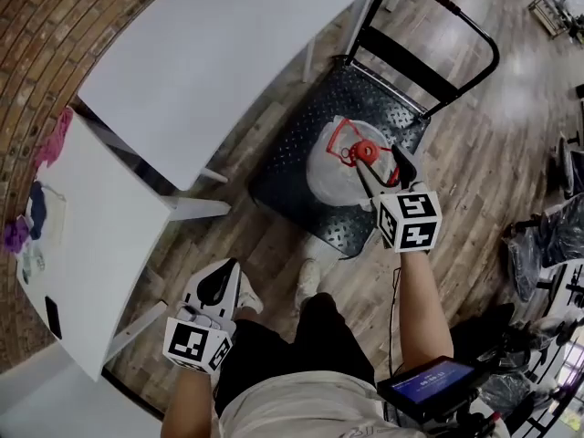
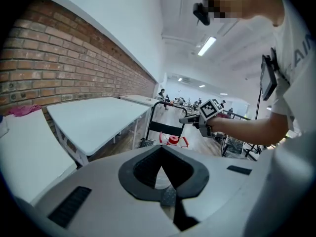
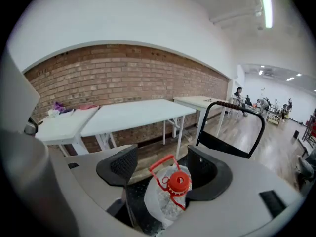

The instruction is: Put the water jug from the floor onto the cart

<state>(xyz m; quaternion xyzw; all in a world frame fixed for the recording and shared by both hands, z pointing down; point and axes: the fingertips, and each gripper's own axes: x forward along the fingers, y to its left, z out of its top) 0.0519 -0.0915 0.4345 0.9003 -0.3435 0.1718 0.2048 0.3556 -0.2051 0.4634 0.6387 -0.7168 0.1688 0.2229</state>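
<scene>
Wood-plank floor, brick wall, two white counters (image 1: 210,53) well apart from both sets of jaws. Item: water jug (image 1: 330,170), clear, red cap (image 1: 365,150), red carry handle (image 1: 340,135); it stands upright on the black deck of the cart (image 1: 290,158), directly beneath the right jaws. Right gripper (image 1: 383,168): jaws spread wide and holding nothing, with the cap and handle loop below the gap between them; whether either jaw touches the jug cannot be told. Left gripper (image 1: 217,286): jaws closed on nothing, held low beside the person's leg (image 1: 246,354), far from the jug. Status, judged: jug placed, release stage. Hazards, judged: a jaw tip snagging the handle loop on withdrawal would drag or tip the jug; a sideways nudge might roll the cart or slide the jug across the deck toward an edge.
</scene>
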